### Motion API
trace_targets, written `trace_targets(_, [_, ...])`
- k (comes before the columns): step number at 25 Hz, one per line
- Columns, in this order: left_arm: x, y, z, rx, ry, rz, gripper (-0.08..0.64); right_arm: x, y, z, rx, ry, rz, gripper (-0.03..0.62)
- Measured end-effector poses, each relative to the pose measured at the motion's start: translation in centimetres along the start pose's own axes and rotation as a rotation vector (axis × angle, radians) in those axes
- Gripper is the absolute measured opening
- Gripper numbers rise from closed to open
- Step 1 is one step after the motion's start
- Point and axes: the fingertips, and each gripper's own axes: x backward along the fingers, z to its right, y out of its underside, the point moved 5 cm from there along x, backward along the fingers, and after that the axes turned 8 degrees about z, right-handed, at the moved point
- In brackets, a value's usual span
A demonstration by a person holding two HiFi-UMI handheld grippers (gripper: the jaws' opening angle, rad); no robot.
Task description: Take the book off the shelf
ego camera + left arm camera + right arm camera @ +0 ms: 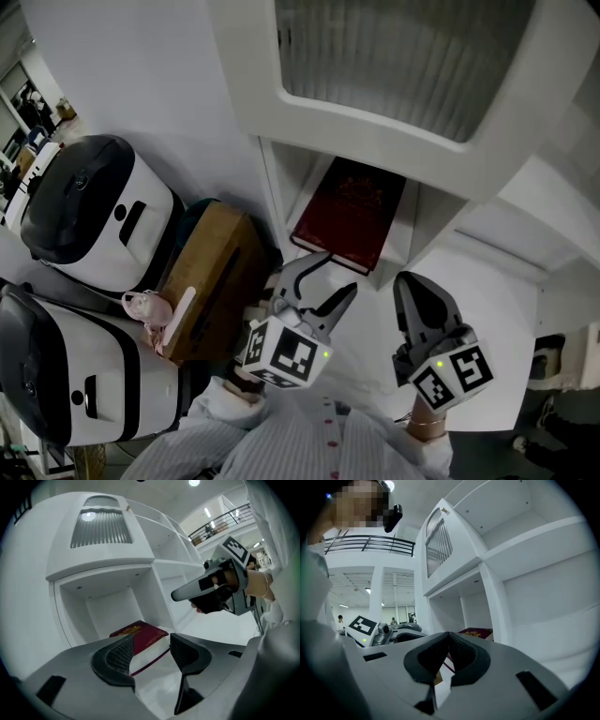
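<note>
**Head view.** The book (349,214) lies flat in the low compartment of the shelf (277,178), with its near edge at the mouth. The left gripper (334,275) hangs just short of it, the book at its 12 o'clock. The right gripper (409,279) waits at the left one's 3 o'clock. The compartment walls stand close at the book's 9 and 3 o'clock, so I judge the clean exit is straight back toward 6 o'clock. A cardboard box (211,272) crowds the 9 o'clock side.

**Left gripper view.** The claw is released, and the book's near corner shows between the jaws with neither pad pressing on it. It probably needs to go deeper before closing, so the pads seat well on the cover.

**Right gripper view.** This claw is clenched on nothing, with the book at 1 o'clock beyond it.
</note>
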Motion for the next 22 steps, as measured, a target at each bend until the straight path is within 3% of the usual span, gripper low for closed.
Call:
trace_targets(6, [-1.4, 1.8, 0.4, -0.277, 0.019, -0.115, 0.273, -0.1, 0.2, 0.3, -0.003, 0.008, -0.006, 0.014])
trace_targets(14, [-3.1, 3.8, 0.4, -0.427, 0.02, -0.194, 0.361, -0.5, 0.6, 0.7, -0.011, 0.014, -0.021, 0.014])
trace_targets(22, [-4.5, 4.2, -0.4, -0.529, 0.004, -0.209, 0.391, -1.2, 1.2, 1.2, -0.022, 0.014, -0.045, 0.014])
